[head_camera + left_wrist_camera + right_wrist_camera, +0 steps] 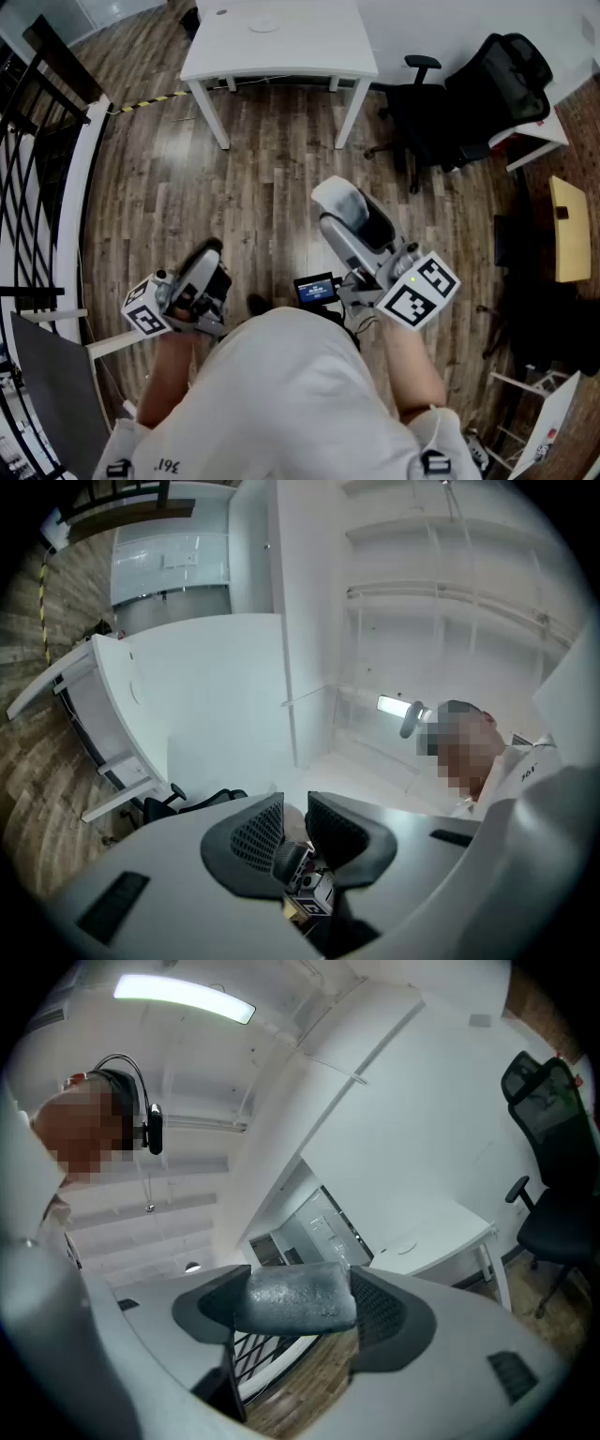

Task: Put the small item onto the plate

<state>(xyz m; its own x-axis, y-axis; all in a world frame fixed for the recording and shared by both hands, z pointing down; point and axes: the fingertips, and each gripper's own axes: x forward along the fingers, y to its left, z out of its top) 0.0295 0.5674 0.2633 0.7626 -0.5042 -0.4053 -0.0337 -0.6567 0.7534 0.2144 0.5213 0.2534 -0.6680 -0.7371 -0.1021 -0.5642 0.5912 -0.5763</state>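
- Small grey item (295,1299): a lumpy block sitting crosswise btwn the pads (380,1312) of the right gripper (298,1309). It touches both pads, so it's clamped, w/ the jaws at a wide spread.
- Head view: right gripper (345,208) is held up in the air over the floor w/ the item (337,195) at its tip, well apart from the table.
- Left gripper (295,822): jaws narrow, just a slit btwn them, nothing gripped. In head view it (208,253) is close in front of the person's body.
- Plate (264,25): round, white, on the white table (309,52) at the far side. No item on it.
- Room: dark wood-plank floor (272,197), black office chair (497,84) right of the table, black railing (28,159) at left, yellow/black tape (141,101) on the floor.
- Writing: digits on shirt hem (169,464) look like "361" upside down. Small blue screen (316,289) btwn the grippers has txt too small to read.
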